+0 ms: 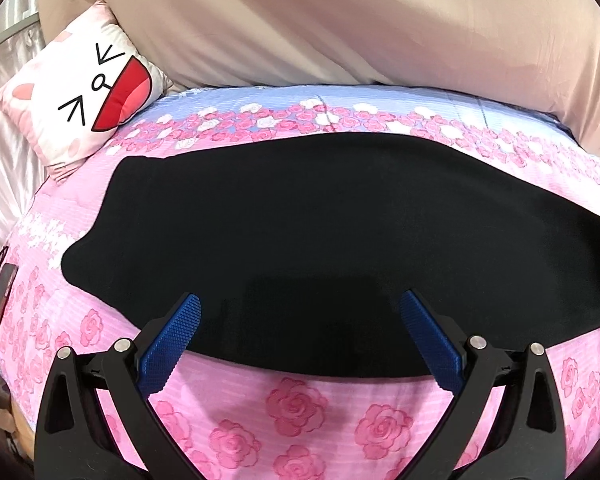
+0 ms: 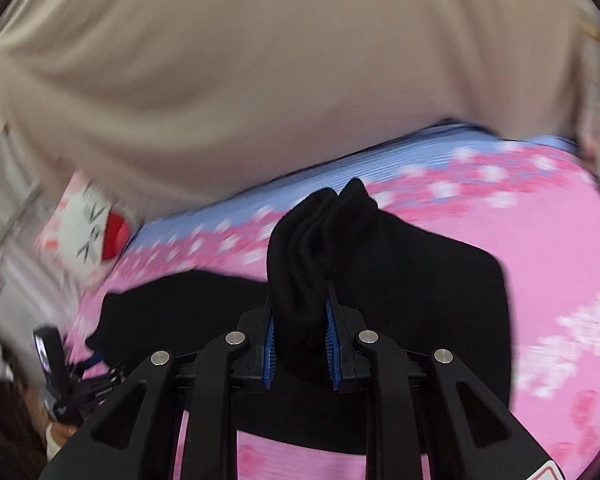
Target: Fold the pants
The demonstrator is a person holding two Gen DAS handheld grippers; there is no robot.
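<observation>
Pinching bunched pants in right gripper, left gripper wide open, empty; we risk slippage — thin bite, cloth dragging on bed.

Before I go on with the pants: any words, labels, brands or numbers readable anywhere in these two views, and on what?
No readable text in either view.
Cushion: a drawn cartoon face only, no letters.
Dark flat object at the bed's left edge: any print is too small to read.
Red-edged sticker at the bottom of the right wrist view: cut off, unreadable.
Black pants and flowered bedcover: no label showing.
</observation>
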